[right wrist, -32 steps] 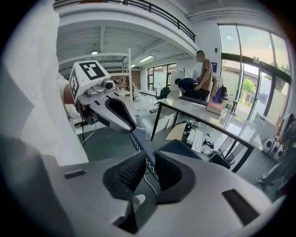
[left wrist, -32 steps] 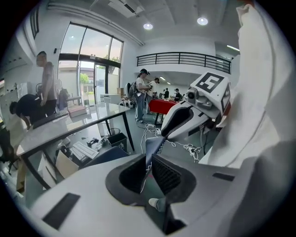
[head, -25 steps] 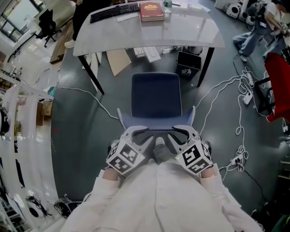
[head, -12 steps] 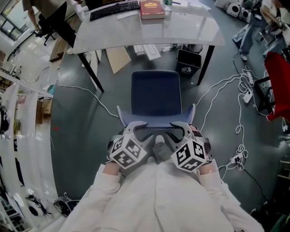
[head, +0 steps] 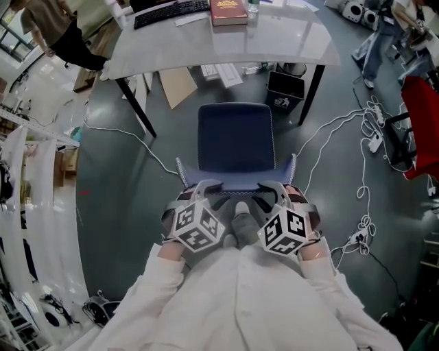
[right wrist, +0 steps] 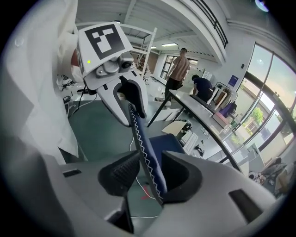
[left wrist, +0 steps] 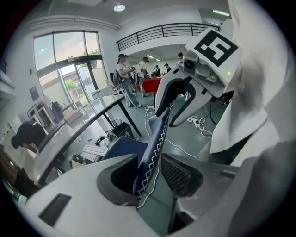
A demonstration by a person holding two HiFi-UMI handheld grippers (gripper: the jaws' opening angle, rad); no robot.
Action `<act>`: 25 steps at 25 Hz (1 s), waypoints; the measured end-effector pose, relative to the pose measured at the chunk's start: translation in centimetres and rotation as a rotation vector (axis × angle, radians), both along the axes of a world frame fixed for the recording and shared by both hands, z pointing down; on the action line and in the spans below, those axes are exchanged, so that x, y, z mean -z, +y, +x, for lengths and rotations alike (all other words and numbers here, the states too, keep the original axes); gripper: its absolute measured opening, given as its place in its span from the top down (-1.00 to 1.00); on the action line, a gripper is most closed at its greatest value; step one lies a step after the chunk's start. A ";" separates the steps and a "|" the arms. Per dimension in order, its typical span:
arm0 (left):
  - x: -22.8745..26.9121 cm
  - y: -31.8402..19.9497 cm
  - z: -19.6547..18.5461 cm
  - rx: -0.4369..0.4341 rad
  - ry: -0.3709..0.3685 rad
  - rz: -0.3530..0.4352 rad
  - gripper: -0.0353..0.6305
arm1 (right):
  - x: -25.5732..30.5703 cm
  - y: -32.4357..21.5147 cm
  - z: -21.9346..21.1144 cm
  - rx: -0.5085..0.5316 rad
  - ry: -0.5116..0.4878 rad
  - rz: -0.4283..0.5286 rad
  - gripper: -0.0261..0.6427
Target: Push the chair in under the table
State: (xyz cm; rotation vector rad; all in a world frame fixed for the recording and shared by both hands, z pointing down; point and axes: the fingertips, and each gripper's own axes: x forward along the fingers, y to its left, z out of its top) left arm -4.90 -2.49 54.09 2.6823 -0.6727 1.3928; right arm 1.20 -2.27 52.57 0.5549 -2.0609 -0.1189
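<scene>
Head view, near to far. White coat (head: 240,301) of the person fills the bottom edge, and a grey shoe (head: 240,230) shows between the two marker cubes. Left gripper (head: 206,189) and right gripper (head: 271,189) sit side by side on the dark-blue chair (head: 236,147), one toward each end of the top edge of its backrest (head: 236,181).

Left gripper view: jaws apart, straddling the white-stitched edge. The fabric lies against one jaw, and a gap shows at the ribbed pad opposite. Right gripper view: the same arrangement mirrored, jaws parted and not clamped.

Beyond the backrest, the seat (head: 236,127) faces the table (head: 295,48), with floor showing between its front edge and the tabletop's near edge. The seat is narrower than the span between the two near table legs (head: 134,106), and bare floor lies on either side of it.

Under the table are a cardboard sheet (head: 180,86) near the left leg and a black box (head: 285,92) near the right leg. White cables (head: 357,158) trail over the floor to the right of the chair. At the tabletop's far edge are a keyboard (head: 171,14) and a red book (head: 228,12).
</scene>
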 end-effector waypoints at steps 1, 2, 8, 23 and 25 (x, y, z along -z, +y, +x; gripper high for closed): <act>-0.1 -0.1 0.0 -0.007 -0.012 0.008 0.41 | -0.1 -0.1 0.0 0.001 0.007 0.004 0.54; -0.2 -0.1 0.0 -0.014 -0.021 0.011 0.41 | -0.2 -0.1 0.1 0.004 0.016 0.008 0.54; -0.8 -0.1 0.0 -0.057 -0.077 0.037 0.46 | -0.9 -0.2 0.4 -0.001 0.062 0.034 0.55; -0.5 -1.2 0.5 -0.034 -0.060 0.045 0.51 | -0.8 -1.4 0.9 -0.085 0.041 0.047 0.55; -0.5 -1.4 0.6 -0.035 -0.068 0.036 0.52 | -0.7 -1.6 1.1 -0.091 0.038 0.039 0.55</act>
